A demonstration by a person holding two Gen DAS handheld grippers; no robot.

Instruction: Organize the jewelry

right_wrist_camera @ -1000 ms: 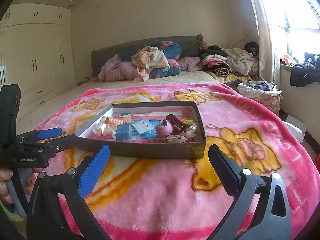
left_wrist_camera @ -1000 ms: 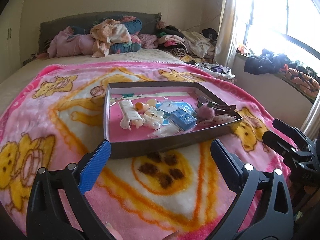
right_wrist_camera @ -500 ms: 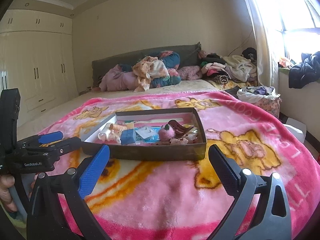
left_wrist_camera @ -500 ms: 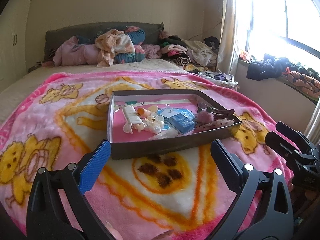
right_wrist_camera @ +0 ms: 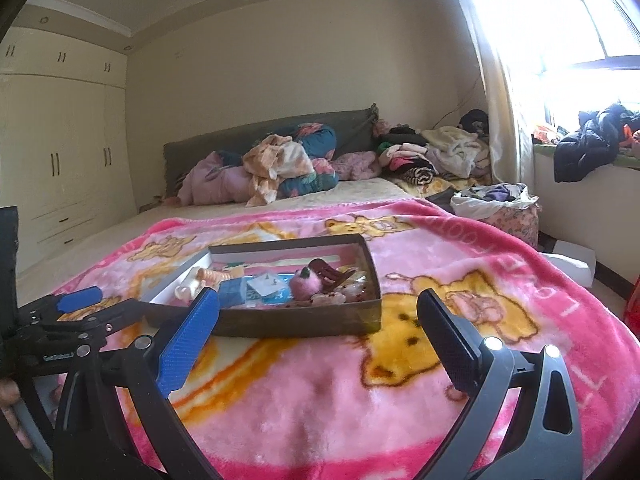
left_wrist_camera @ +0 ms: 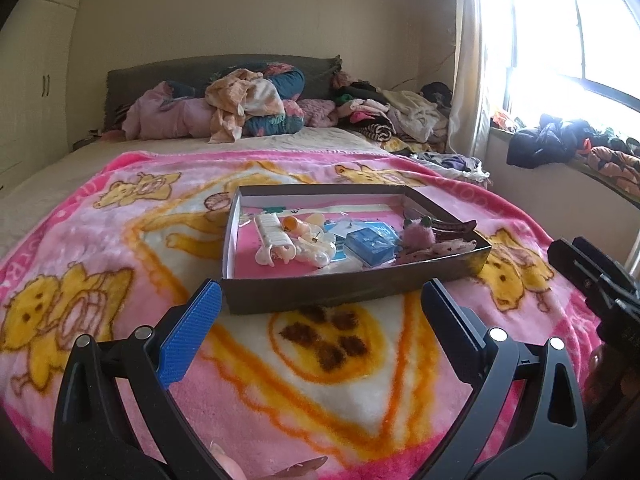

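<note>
A shallow dark box (left_wrist_camera: 344, 290) (right_wrist_camera: 296, 322) lies on the pink bear-print blanket. It holds several small accessories: a white hair clip (left_wrist_camera: 274, 238), a small blue box (left_wrist_camera: 370, 242) (right_wrist_camera: 233, 292), a pink fluffy pom-pom (left_wrist_camera: 418, 234) (right_wrist_camera: 306, 282) and a dark brown claw clip (left_wrist_camera: 450, 226) (right_wrist_camera: 330, 272). My left gripper (left_wrist_camera: 320, 300) hangs open in front of the box's near wall, nothing between its fingers. My right gripper (right_wrist_camera: 318, 312) is open too, short of the box's near right corner. Each gripper shows in the other's view, at the far right edge (left_wrist_camera: 596, 276) and the far left (right_wrist_camera: 76, 312).
Piles of clothes (left_wrist_camera: 256, 104) cover the head of the bed. More clothes lie on the windowsill (left_wrist_camera: 560, 144) at right. A laundry basket (right_wrist_camera: 496, 210) stands beside the bed on the right. Cream wardrobes (right_wrist_camera: 64, 152) line the left wall. Open blanket (right_wrist_camera: 320, 400) lies before the box.
Both cameras have tilted upward and pulled back slightly, so the box sits lower and smaller in view. Both grippers stay open and empty.
</note>
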